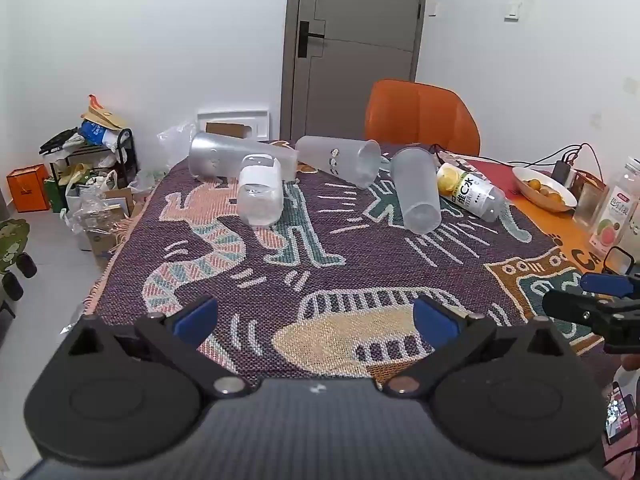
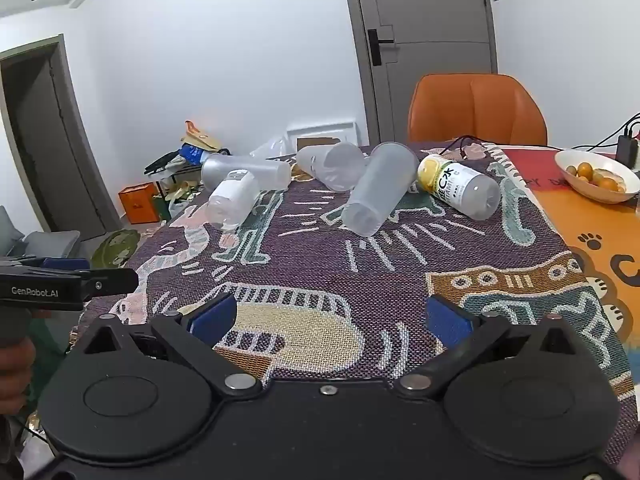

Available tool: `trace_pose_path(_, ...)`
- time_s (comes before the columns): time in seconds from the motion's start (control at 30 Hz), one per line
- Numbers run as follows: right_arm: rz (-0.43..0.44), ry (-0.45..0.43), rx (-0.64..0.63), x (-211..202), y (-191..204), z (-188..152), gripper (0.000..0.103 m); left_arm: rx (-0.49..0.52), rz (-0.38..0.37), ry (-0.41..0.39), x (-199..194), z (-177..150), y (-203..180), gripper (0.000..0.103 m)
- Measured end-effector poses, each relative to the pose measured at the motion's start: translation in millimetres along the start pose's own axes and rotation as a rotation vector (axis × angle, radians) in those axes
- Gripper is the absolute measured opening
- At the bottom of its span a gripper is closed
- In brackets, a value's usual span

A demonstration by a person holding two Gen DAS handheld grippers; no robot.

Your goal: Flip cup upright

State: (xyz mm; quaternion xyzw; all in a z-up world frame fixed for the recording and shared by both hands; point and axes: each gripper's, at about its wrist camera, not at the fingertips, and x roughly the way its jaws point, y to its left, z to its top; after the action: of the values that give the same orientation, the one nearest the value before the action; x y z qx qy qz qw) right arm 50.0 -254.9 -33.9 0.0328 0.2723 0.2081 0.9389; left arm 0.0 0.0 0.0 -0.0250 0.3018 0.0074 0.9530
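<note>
Three translucent plastic cups lie on their sides at the far end of the patterned cloth: a left cup (image 1: 240, 158) (image 2: 244, 172), a middle cup (image 1: 340, 160) (image 2: 332, 166) with its mouth toward me, and a right cup (image 1: 416, 192) (image 2: 378, 194) with its base toward me. My left gripper (image 1: 316, 316) is open and empty above the near cloth. My right gripper (image 2: 330, 320) is open and empty too. Each gripper shows at the edge of the other's view, the right one (image 1: 592, 300) and the left one (image 2: 68, 284).
A white-labelled clear bottle (image 1: 260, 192) (image 2: 234, 198) and a yellow-labelled bottle (image 1: 472, 190) (image 2: 460, 186) also lie on the cloth. A white bowl of fruit (image 1: 544, 190) (image 2: 596, 176), jars and cables sit at right. An orange chair (image 1: 424, 118) stands behind the table.
</note>
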Motion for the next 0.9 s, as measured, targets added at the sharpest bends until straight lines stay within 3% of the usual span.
trace_pose_path(0.2,0.002,0.014,-0.008,-4.1,1.5,-1.1,0.103,-0.011,0.028,-0.041,-7.8,-1.9,-6.0,0.103)
trace_pose_path(0.33,-0.016,0.035,-0.007,-0.8,1.5,0.1,0.103,-0.04,-0.019,-0.016,-6.3,2.5,5.4,0.103)
trace_pose_path(0.9,-0.053,0.029,0.044,6.2,-11.8,-6.0,0.103,-0.003,-0.052,-0.014,6.6,2.6,-1.7,0.103)
